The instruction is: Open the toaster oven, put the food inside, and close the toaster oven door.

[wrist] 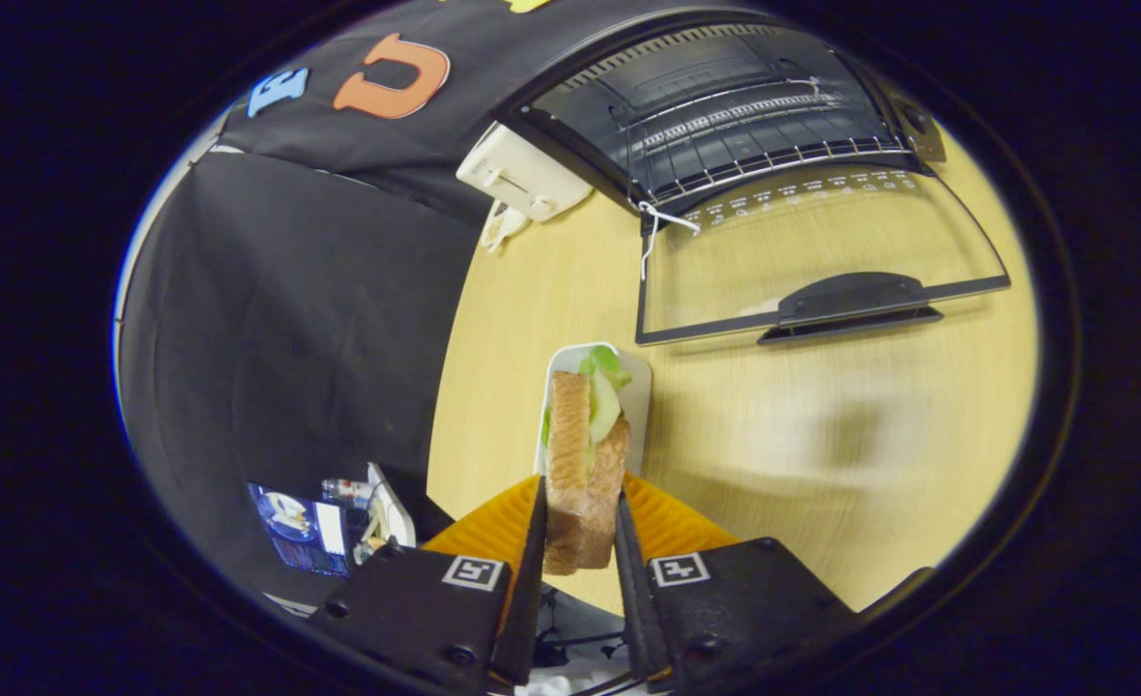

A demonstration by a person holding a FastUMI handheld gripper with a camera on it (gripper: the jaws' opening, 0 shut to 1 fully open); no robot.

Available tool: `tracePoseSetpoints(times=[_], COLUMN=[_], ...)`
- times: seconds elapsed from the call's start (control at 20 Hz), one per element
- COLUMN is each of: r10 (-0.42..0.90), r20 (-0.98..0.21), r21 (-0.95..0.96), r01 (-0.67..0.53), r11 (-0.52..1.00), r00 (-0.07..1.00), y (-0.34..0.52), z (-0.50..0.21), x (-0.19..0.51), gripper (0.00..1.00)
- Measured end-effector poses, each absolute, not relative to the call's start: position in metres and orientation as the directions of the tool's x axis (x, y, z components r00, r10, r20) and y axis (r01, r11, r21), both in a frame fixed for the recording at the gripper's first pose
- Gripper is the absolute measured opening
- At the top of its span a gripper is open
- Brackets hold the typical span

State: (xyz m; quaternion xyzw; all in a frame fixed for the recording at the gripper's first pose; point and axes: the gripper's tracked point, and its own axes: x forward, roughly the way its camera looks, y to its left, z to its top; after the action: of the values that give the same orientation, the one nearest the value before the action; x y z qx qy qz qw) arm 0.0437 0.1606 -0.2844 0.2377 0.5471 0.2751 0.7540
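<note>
Already the first step looks done: in the gripper view the toaster oven (725, 106) stands well beyond the fingers and off to their right, with its glass door (812, 261) dropped flat toward the worktop (822, 435) and the wire rack (754, 145) inside laid bare. The gripper (580, 527) is closed narrow on the sandwich (580, 464), one finger pressing each bread face, so the food stands on edge between them with green lettuce showing at its far end. Just ahead of the fingers, under the sandwich's far end, lies a small white tray (636, 387); whether the sandwich touches it I cannot tell. Farther out, beyond the fingers and a little to their left, a white appliance (522, 174) sits beside the oven against the booth's cloth wall.

By my reading the task is about a third along: door open, food gripped. Left to do are carrying the sandwich forward and right across the worktop, setting it on the rack, letting go, and lifting the door shut.
</note>
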Motion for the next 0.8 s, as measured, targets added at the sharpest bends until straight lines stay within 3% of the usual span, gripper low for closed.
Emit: tracePoseSetpoints(times=[0.5, 0.8], r10=[0.747, 0.744], r20=[-0.58, -0.44], r21=[0.72, 0.741], r01=[-0.223, -0.264], r11=[0.657, 0.617], r00=[0.325, 0.503], y=[0.154, 0.136], z=[-0.247, -0.229], x=[0.042, 0.077], gripper=[0.37, 0.37])
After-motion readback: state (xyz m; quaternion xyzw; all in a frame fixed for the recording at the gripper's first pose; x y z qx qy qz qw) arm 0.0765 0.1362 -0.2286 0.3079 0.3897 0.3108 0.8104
